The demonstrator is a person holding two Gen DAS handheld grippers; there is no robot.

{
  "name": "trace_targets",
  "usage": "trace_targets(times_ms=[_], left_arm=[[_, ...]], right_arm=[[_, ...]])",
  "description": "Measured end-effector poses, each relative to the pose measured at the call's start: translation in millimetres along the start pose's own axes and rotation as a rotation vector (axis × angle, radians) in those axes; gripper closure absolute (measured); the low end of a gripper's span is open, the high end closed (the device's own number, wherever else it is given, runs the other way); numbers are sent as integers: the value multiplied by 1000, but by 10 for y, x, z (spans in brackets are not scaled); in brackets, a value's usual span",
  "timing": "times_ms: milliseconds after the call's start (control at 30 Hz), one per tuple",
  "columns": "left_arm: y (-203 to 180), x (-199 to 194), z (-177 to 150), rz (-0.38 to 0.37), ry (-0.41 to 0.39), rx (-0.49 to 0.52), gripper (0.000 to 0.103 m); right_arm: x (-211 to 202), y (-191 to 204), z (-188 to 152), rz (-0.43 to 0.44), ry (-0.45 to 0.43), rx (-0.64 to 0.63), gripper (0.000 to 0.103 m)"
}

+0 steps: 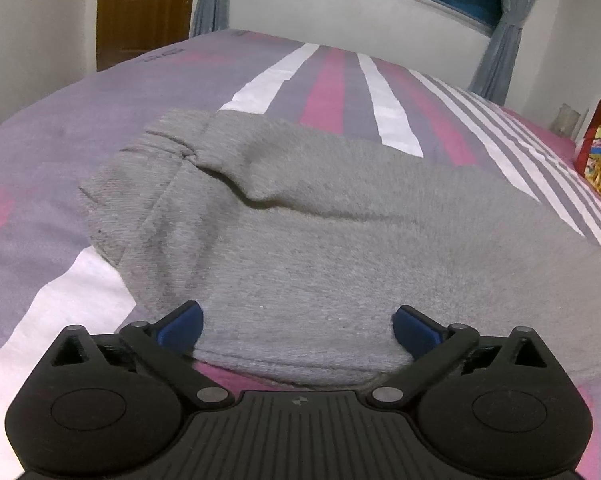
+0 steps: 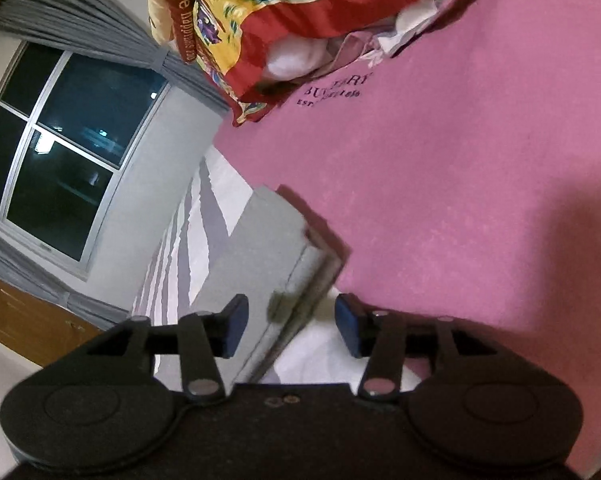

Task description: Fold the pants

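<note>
Grey fleece pants (image 1: 300, 232) lie folded across the striped bed. Their waistband end (image 1: 168, 140) is at the far left. My left gripper (image 1: 298, 326) is open, its blue pads on either side of the pants' near folded edge, low over the cloth. In the right wrist view, rolled sideways, the cuff end of the pants (image 2: 268, 264) lies between the blue pads of my right gripper (image 2: 290, 326), which is open. I cannot tell whether either gripper touches the cloth.
The bed sheet (image 1: 328, 88) has pink, white and purple stripes, with a plain pink part (image 2: 460, 180). A red and yellow patterned quilt (image 2: 260, 20) is bunched at the bed's end, also at the right edge of the left wrist view (image 1: 600, 152). Wall, window (image 2: 60, 152) and curtains lie beyond.
</note>
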State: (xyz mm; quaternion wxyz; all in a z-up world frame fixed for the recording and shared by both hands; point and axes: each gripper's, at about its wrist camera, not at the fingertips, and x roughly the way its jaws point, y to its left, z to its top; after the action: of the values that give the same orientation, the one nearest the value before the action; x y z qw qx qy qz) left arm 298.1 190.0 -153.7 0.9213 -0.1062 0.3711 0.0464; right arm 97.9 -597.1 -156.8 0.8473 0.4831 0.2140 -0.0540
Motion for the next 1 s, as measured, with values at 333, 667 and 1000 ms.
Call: trace_targets(times_ms=[333,667,1000], left_arm=[[8,-6,2,-2,7,6,1],[-40,-298,59,77,-66,88,1],[437,-354,-44,157,-13,30,1]], right_arm=[[-151,610,43,79,-101,-235,88],[161,257,-76,-151,46,-156,86],[235,186,19,-127,49,-63,87]])
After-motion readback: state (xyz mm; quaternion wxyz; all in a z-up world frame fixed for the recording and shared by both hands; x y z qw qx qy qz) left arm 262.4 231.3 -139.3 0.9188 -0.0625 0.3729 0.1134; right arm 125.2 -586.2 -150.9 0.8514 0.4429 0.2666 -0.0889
